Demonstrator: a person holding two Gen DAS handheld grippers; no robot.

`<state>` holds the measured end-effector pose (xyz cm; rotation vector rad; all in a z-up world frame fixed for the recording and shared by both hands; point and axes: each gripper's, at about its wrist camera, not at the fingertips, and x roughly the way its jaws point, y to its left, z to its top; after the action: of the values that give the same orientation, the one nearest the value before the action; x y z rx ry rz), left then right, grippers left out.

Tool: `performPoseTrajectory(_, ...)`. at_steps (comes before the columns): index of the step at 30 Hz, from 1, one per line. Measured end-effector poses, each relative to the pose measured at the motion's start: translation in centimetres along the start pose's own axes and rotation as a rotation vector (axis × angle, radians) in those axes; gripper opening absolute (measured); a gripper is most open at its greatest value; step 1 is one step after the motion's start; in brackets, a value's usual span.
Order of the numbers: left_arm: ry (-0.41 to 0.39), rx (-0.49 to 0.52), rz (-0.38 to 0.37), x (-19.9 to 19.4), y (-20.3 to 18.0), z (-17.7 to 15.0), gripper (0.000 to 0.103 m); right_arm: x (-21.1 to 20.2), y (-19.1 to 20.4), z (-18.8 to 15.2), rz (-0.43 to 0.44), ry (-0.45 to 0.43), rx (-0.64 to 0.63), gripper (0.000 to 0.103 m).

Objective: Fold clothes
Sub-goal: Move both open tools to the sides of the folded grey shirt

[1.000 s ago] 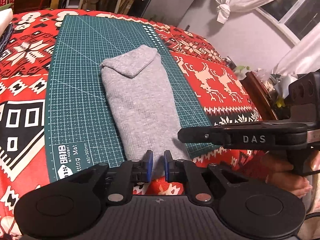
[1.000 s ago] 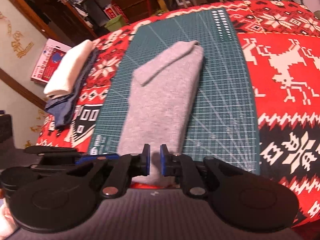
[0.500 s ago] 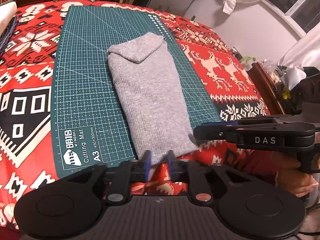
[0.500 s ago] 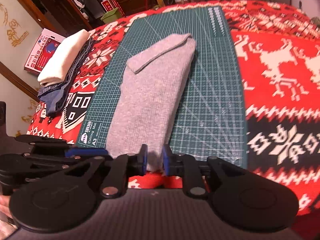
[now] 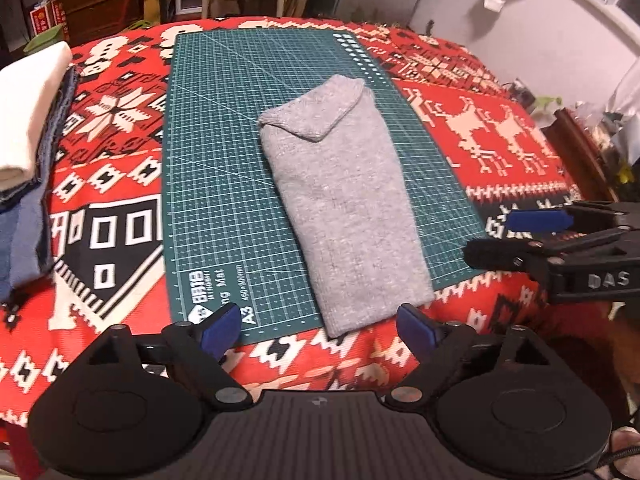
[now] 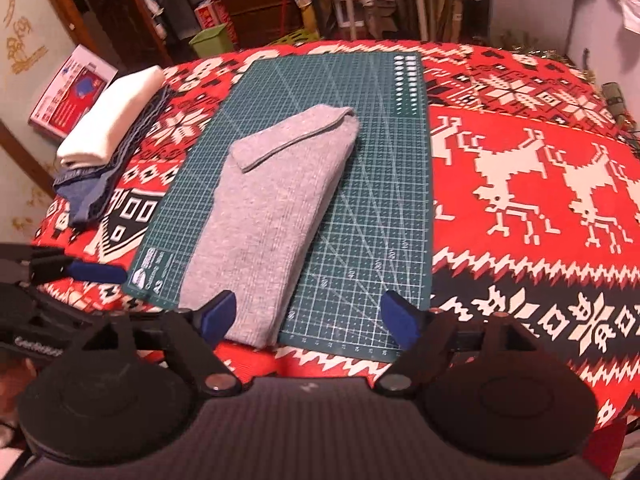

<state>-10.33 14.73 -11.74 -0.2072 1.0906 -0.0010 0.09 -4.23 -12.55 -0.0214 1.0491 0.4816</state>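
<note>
Your surface is covered by a red, white and black patterned woven cloth (image 5: pixel 460 136) with snowflake and reindeer motifs. On that cloth you have a dark green gridded cutting mat (image 5: pixel 224 184) lying flat, running away from you. At the left edge of the cloth sits a stack of folded garments (image 6: pixel 108 140), cream on top and blue denim beneath. A grey knitted garment folded into a long strip (image 5: pixel 344 208) lies on the mat, its near end reaching just past the mat's near edge onto the cloth.
</note>
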Motion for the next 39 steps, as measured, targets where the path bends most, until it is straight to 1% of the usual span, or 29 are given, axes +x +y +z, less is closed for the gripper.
performPoseTrajectory(1,-0.008,-0.007,0.020,0.0,0.0,0.0,0.085,0.0,-0.1,0.1,-0.008,0.003,0.004,0.084)
performPoseTrajectory(3,-0.047,-0.021,0.052,-0.4,0.2,0.0,0.085,0.1,-0.2,0.4,-0.021,0.009,0.018,0.094)
performPoseTrajectory(4,-0.066,-0.026,0.063,-0.6,0.3,0.0,0.085,0.1,-0.4,0.5,-0.017,0.006,0.027,0.100)
performPoseTrajectory(5,-0.089,-0.032,0.066,-0.8,0.4,0.1,0.085,-0.1,-0.6,0.6,-0.015,-0.004,0.037,0.102)
performPoseTrajectory(9,-0.194,-0.045,0.006,-1.4,1.1,0.1,0.085,-0.7,-0.8,1.0,-0.047,-0.056,0.048,0.102)
performPoseTrajectory(11,-0.224,-0.049,-0.001,-1.5,1.3,0.3,0.085,-0.7,-0.8,1.3,-0.057,-0.071,0.053,0.102)
performPoseTrajectory(13,-0.229,-0.051,-0.003,-1.5,1.4,0.5,0.085,-0.5,-1.1,1.4,-0.057,-0.080,0.099,0.102)
performPoseTrajectory(15,-0.228,-0.048,-0.029,-1.3,1.5,0.6,0.085,-0.2,-1.4,1.5,-0.057,-0.089,0.153,0.102)
performPoseTrajectory(17,-0.227,-0.066,-0.084,-1.0,2.0,0.7,0.085,0.1,-1.7,1.4,-0.040,-0.088,0.174,0.102)
performPoseTrajectory(19,-0.215,-0.102,-0.153,-0.6,2.7,0.9,0.085,0.5,-1.9,1.5,-0.009,-0.066,0.178,0.102)
performPoseTrajectory(21,-0.218,-0.136,-0.193,-0.6,3.1,0.8,0.085,1.0,-2.1,1.7,0.010,-0.044,0.181,0.102)
performPoseTrajectory(23,-0.233,-0.140,-0.198,-0.6,3.4,0.8,0.085,1.4,-2.3,1.9,0.029,-0.023,0.184,0.103)
performPoseTrajectory(24,-0.236,-0.134,-0.189,-0.5,3.3,1.0,0.085,1.6,-2.4,2.0,0.018,-0.022,0.191,0.102)
performPoseTrajectory(26,-0.251,-0.118,-0.201,-0.3,3.4,1.0,0.085,1.9,-2.5,2.2,0.021,-0.044,0.195,0.103)
performPoseTrajectory(27,-0.257,-0.117,-0.221,-0.2,3.5,1.0,0.086,2.0,-2.5,2.2,0.030,-0.056,0.194,0.103)
performPoseTrajectory(29,-0.258,-0.133,-0.266,0.1,4.0,1.1,0.091,2.4,-2.6,2.4,0.054,-0.079,0.186,0.103)
performPoseTrajectory(31,-0.255,-0.160,-0.269,0.3,4.3,1.3,0.092,2.5,-2.5,2.3,0.087,-0.128,0.164,0.103)
performPoseTrajectory(34,-0.257,-0.173,-0.265,0.5,4.3,1.8,0.092,2.7,-2.4,2.0,0.143,-0.211,0.132,0.103)
performPoseTrajectory(35,-0.254,-0.180,-0.263,0.6,4.3,2.1,0.092,2.8,-2.5,2.0,0.162,-0.222,0.130,0.103)
performPoseTrajectory(37,-0.236,-0.202,-0.277,0.9,4.5,2.7,0.092,3.5,-2.9,2.3,0.194,-0.214,0.161,0.103)
performPoseTrajectory(39,-0.246,-0.241,-0.330,1.3,4.9,3.0,0.092,4.3,-3.6,2.6,0.241,-0.194,0.227,0.103)
